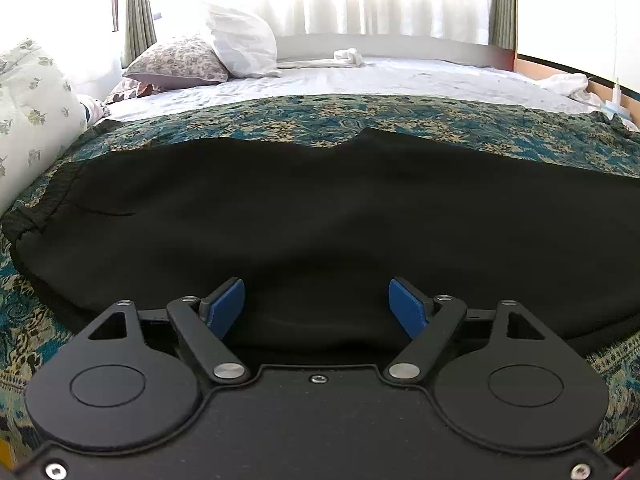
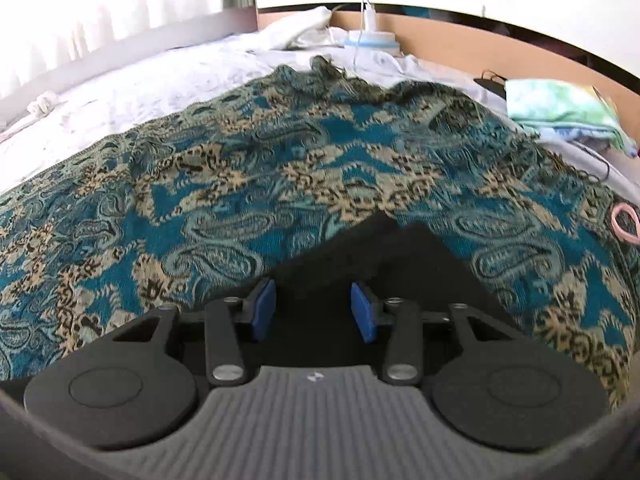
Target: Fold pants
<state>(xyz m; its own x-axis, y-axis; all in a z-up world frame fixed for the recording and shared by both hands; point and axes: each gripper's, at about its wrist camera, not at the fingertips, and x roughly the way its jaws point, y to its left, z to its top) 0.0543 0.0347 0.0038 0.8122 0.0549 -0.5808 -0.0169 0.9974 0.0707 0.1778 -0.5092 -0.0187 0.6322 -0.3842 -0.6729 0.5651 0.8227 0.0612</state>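
2 grippers hang low over the black pants (image 1: 320, 216), which lie spread across a teal paisley throw (image 2: 224, 184) on the bed (image 1: 400, 76). In the left wrist view the pants fill the middle of the frame, with the gathered waistband (image 1: 28, 216) at the far left and the cloth running off to the right. The left gripper (image 1: 316, 304) sits at the near edge of the pants with its blue fingers (image 1: 226, 302) spread wide, holding nothing. The right gripper (image 2: 313, 306) is over a narrower dark end of the pants, which comes to a point against the throw; its fingers are also apart, more narrowly, and no cloth is pinched between them.

By my reading, this is the approach before a grasp: the pants look already laid leg on leg, though the dark cloth hides the layers, so I cannot be sure. The next move likely calls for each gripper to go down onto the near edge, close on every layer there, and carry the leg end across toward the waistband. Pillows (image 1: 208, 56) and loose white linen (image 2: 296, 28) lie well apart from the pants.
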